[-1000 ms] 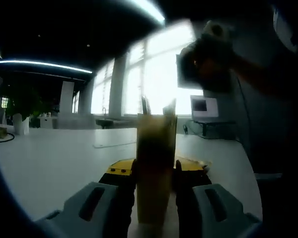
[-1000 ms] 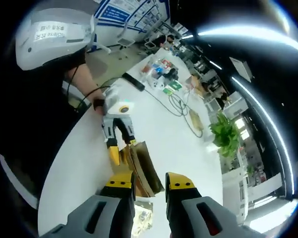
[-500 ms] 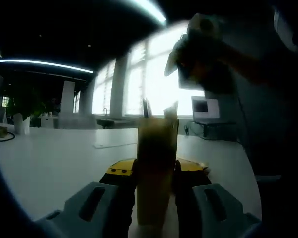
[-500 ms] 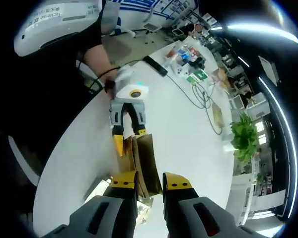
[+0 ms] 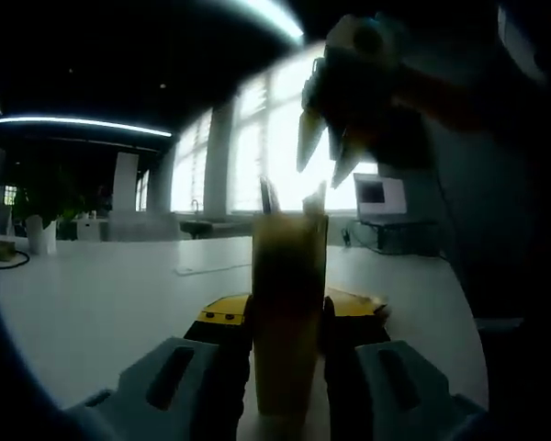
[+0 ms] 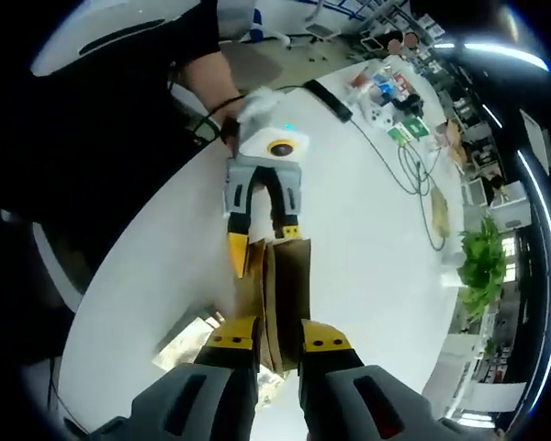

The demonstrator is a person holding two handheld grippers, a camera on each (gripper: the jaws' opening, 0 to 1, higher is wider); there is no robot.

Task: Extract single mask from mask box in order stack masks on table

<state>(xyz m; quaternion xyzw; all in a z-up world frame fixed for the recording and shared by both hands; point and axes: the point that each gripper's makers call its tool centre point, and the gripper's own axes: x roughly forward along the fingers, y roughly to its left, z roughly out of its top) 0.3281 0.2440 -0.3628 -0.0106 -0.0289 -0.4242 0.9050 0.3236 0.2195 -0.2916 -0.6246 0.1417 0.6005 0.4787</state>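
The brown mask box [image 6: 280, 289] stands upright on the white table [image 6: 349, 239], its top open. In the right gripper view the left gripper [image 6: 263, 241] has its yellow-tipped jaws to either side of the box's near end, one tip on each side wall, closed on it. In the left gripper view the same box [image 5: 287, 303] rises between that gripper's own jaws, which press against its flanks.

The right gripper [image 6: 270, 333] hangs above the box, jaws set a little apart with nothing held between them; its tips point down toward the opening. From the left gripper view it appears overhead [image 5: 324, 156], backlit by bright windows [image 5: 266, 138], and its tips stand clear of the box's top edge.

Pale flat material [image 6: 197, 335] lies on the table beside the box; it may be a mask, but the detail is too poor to confirm. A potted plant [image 6: 485, 262] and cables [image 6: 413, 156] sit well away.
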